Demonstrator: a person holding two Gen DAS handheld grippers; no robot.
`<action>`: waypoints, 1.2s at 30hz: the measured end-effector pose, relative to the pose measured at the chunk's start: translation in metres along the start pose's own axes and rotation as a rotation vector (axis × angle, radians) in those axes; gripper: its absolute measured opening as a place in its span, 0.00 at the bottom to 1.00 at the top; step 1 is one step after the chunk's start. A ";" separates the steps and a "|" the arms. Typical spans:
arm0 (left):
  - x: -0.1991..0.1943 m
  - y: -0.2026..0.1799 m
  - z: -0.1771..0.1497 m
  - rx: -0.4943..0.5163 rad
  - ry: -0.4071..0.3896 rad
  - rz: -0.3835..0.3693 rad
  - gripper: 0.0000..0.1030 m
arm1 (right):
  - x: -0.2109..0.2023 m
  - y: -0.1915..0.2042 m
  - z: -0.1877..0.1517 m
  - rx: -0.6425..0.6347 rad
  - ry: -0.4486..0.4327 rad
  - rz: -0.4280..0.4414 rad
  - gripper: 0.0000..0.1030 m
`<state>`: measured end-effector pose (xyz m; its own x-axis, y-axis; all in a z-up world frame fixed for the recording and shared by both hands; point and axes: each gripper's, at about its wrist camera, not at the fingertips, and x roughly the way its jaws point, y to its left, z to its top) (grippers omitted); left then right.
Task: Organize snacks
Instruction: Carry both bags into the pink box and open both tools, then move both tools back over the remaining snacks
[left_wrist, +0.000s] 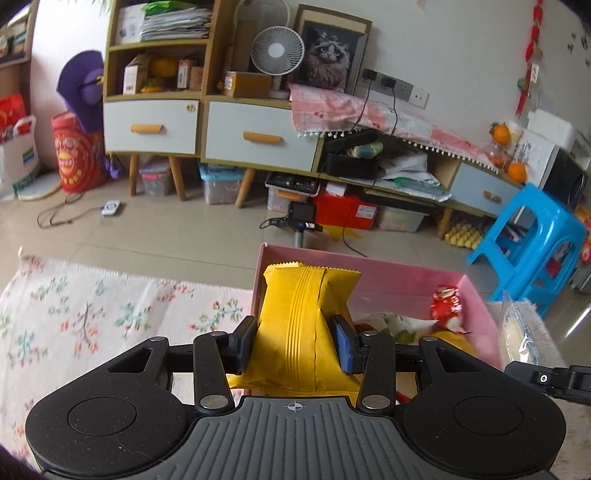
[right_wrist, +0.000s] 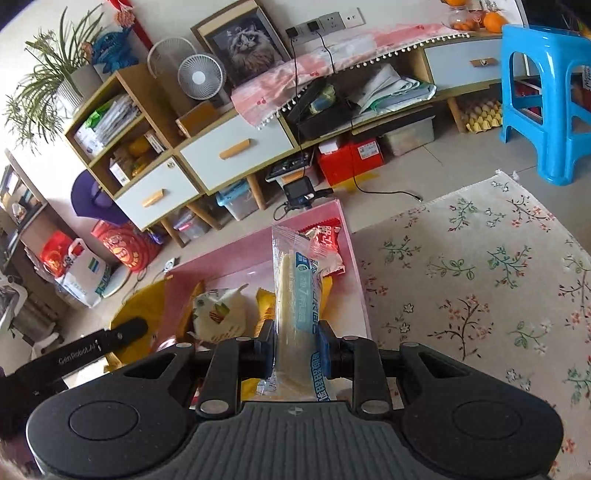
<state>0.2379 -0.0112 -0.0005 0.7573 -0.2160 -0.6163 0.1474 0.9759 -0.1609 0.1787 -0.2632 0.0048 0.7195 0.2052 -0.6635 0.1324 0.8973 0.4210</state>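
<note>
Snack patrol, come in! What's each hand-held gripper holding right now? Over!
Left hand-held gripper shut on yellow snack bag. Right hand-held gripper shut on clear snack packet. Both over pink box. Nothing blocking.

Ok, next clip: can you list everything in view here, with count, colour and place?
yellow packet: 1, yellow, held over the box
clear packet: 1, clear with blue print, held over the box
box: 1, pink, on the cloth, snacks inside
red packet: 1, red, in the box's far corner
cloth: 1, white floral, under the box
stool: 1, blue, on the floor
fan: 1, white, on the cabinet
cat picture: 1, dark frame, beside the fan
cabinet: 1, wood with pale drawers, by the wall
plant: 1, green, on the cabinet
oranges: several, orange, cabinet's right end
left gripper: jaws clamp the yellow packet
right gripper: jaws clamp the clear packet
</note>
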 end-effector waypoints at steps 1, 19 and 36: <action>0.004 -0.003 0.000 0.016 -0.001 0.007 0.39 | 0.002 0.000 0.000 0.000 -0.002 -0.002 0.12; 0.023 -0.013 0.000 0.093 -0.042 -0.003 0.65 | 0.008 0.001 0.003 -0.011 -0.053 -0.017 0.42; -0.047 -0.004 -0.022 0.024 -0.033 -0.058 0.88 | -0.038 0.017 -0.005 -0.028 -0.071 -0.010 0.80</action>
<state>0.1875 -0.0055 0.0118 0.7674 -0.2714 -0.5809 0.2065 0.9623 -0.1768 0.1500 -0.2532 0.0339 0.7647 0.1686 -0.6219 0.1215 0.9101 0.3961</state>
